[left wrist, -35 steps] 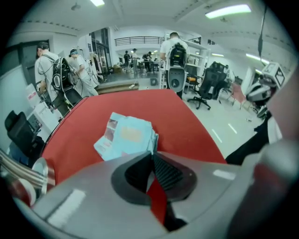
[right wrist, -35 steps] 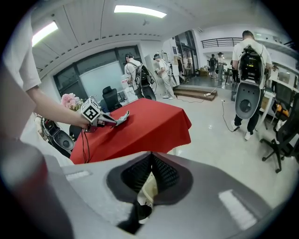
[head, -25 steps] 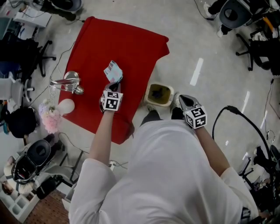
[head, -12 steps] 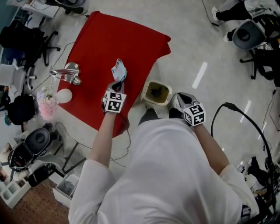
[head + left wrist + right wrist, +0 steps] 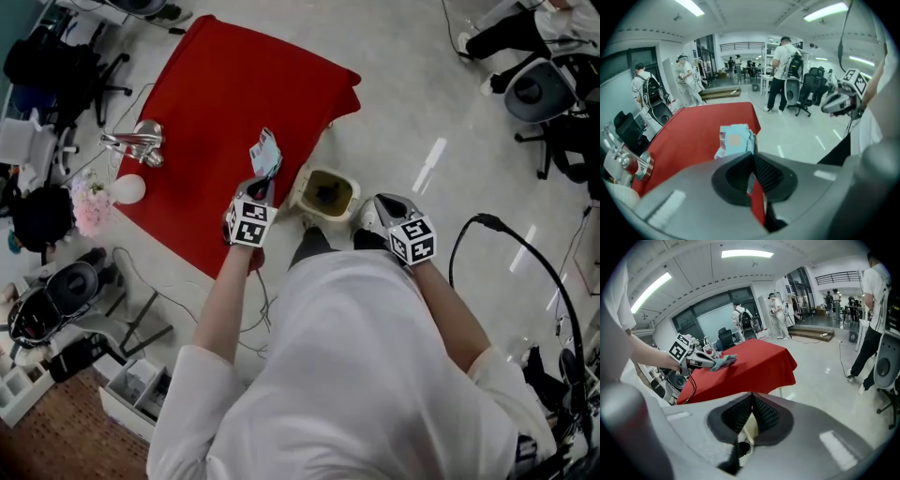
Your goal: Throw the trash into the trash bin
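The left gripper (image 5: 752,155) has its jaws clamped on a crumpled pale-blue wrapper (image 5: 735,140), which sticks out past the tips, above the edge of the red-draped worktop (image 5: 225,94). The right gripper (image 5: 750,397) has its jaws together with nothing between them. The cream trash bin (image 5: 305,187) stands on the floor between the two grippers. Its dark contents are hard to make out, and in the right gripper view the jaws hide most of it. Both grippers point forward and down from bare forearms.

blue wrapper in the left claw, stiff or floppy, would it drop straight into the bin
Probably thin and floppy: the blue wrapper looks crumpled above the left claw, which pinches only its lower edge. Likely very light, so it may flutter rather than drop straight into the trash bin.
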